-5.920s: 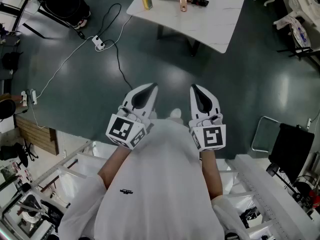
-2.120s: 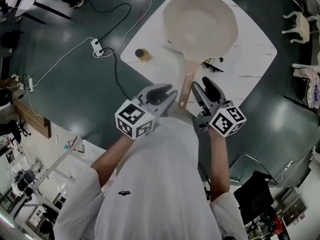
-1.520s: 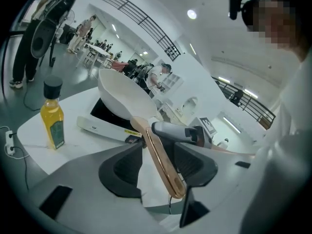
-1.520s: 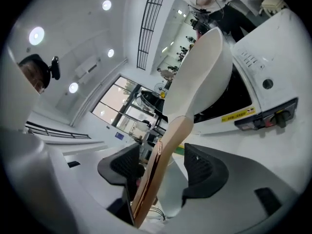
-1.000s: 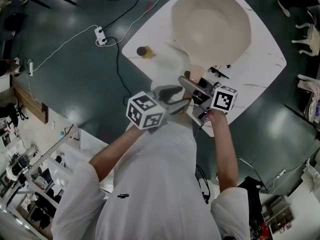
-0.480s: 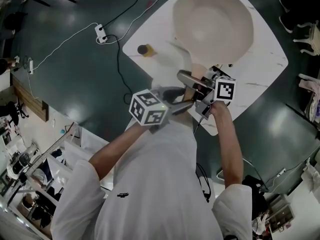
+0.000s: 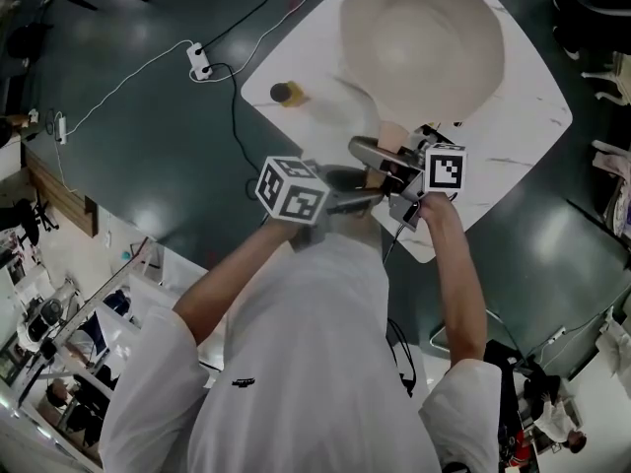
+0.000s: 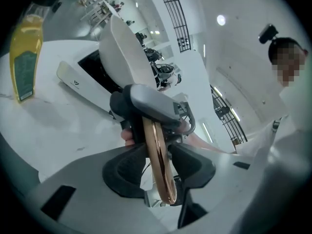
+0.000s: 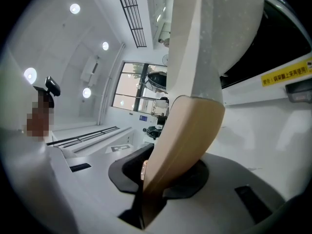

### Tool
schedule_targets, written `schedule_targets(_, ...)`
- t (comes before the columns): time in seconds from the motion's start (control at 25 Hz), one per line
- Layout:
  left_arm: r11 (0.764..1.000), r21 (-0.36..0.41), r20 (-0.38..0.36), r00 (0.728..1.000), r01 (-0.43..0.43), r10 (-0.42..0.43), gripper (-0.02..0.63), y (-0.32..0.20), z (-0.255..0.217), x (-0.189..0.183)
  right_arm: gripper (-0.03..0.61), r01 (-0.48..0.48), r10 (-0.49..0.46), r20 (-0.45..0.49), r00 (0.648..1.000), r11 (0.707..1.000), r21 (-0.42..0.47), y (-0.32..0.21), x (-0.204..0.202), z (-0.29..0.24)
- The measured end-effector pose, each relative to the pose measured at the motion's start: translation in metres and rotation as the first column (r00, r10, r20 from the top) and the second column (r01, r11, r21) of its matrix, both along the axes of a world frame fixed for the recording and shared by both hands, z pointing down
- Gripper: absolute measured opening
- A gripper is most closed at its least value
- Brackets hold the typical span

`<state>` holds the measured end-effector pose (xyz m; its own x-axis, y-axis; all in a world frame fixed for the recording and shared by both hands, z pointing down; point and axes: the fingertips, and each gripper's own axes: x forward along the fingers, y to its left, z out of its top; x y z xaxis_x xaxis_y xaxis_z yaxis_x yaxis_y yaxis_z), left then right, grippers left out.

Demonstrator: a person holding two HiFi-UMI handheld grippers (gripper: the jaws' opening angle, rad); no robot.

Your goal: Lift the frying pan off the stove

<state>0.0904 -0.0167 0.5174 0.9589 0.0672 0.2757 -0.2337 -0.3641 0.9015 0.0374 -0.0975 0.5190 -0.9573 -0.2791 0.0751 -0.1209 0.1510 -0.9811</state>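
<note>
A cream frying pan [image 7: 422,42] sits on a black stove on the white table [image 7: 513,136], its tan handle [image 7: 389,138] pointing at me. My right gripper [image 7: 383,166] comes from the right, jaws closing, both pads against the handle [image 9: 180,145] just below the pan [image 9: 214,33]. My left gripper [image 7: 370,191] comes from the left at the handle's copper-rimmed end [image 8: 158,160]. Its jaws are closing with that end between them, and a small gap still shows at the pads. The right gripper's grey finger [image 8: 148,101] crosses the handle further up, in front of the pan [image 8: 124,52].
A yellow bottle [image 7: 284,93] stands at the table's left corner, to the left of the stove [image 8: 97,77]. A power strip [image 7: 200,62] and its cable lie on the dark floor left of the table. The table's near edge lies just under my grippers.
The right jaws have closed in on the handle. The left gripper has slid right, bringing the handle's end between its jaws. The pan has not moved.
</note>
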Motion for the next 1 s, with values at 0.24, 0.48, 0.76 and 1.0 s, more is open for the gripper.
schedule_targets(0.24,0.993,-0.031,0.014,0.993,-0.118,0.119,0.176,0.017,0.005,0.003,0.075,0.043,-0.043,0.015,0.999,0.999,-0.001,0.004,-0.001,0.001)
schedule_targets(0.48,0.988,-0.06,0.006,0.989,-0.145,0.146,0.161,0.023,0.008,0.011,0.077,0.071,-0.071,-0.006,0.997,0.997,0.009,0.006,-0.002,0.001)
schedule_targets(0.76,0.968,-0.126,-0.058,0.976,-0.218,0.212,0.144,0.038,0.007,0.029,0.077,0.069,-0.069,0.019,0.997,0.998,0.001,0.005,-0.002,-0.004)
schedule_targets(1.0,0.956,-0.173,-0.108,0.969,-0.237,0.221,0.05,0.04,0.004,0.036,0.075,0.092,-0.092,0.012,0.996,0.996,0.007,0.006,-0.002,-0.001)
